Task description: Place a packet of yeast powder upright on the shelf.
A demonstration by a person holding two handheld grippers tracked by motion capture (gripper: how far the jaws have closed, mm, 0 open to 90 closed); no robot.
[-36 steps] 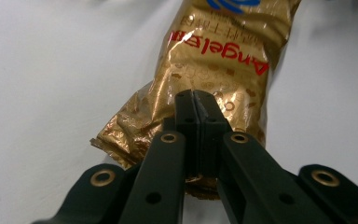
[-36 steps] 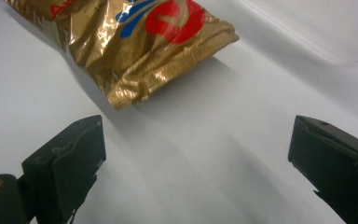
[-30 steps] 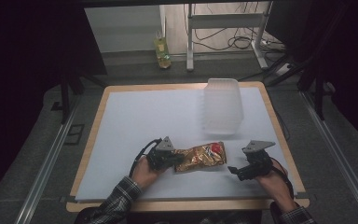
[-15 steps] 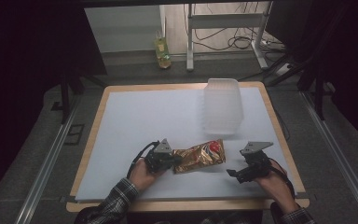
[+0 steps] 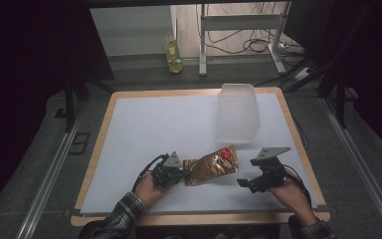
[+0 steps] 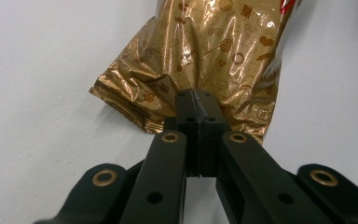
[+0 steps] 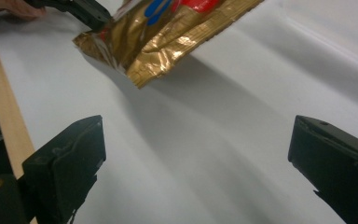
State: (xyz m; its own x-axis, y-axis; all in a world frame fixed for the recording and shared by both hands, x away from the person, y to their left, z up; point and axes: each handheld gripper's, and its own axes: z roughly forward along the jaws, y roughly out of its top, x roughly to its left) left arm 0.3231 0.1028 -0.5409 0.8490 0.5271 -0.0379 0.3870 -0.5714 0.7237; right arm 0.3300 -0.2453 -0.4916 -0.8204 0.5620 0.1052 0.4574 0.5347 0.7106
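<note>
While its print stays unreadable, gold snack bag [image 6: 214, 56] in left hand-held gripper's [image 6: 196, 100] clamp; right hand-held gripper [image 7: 196, 177] agape.

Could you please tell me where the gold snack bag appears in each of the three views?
High view: gold snack bag lies low centre on the white table.
Left gripper view: top centre, left gripper shut on its edge.
Right gripper view: top centre-left.
Shared landmark: the left gripper pinching the bag.

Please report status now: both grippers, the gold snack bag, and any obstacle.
Left gripper shut on gold snack bag edge. Right gripper open, empty, beside bag. Clear plastic container stands apart, not obstructing.
</note>
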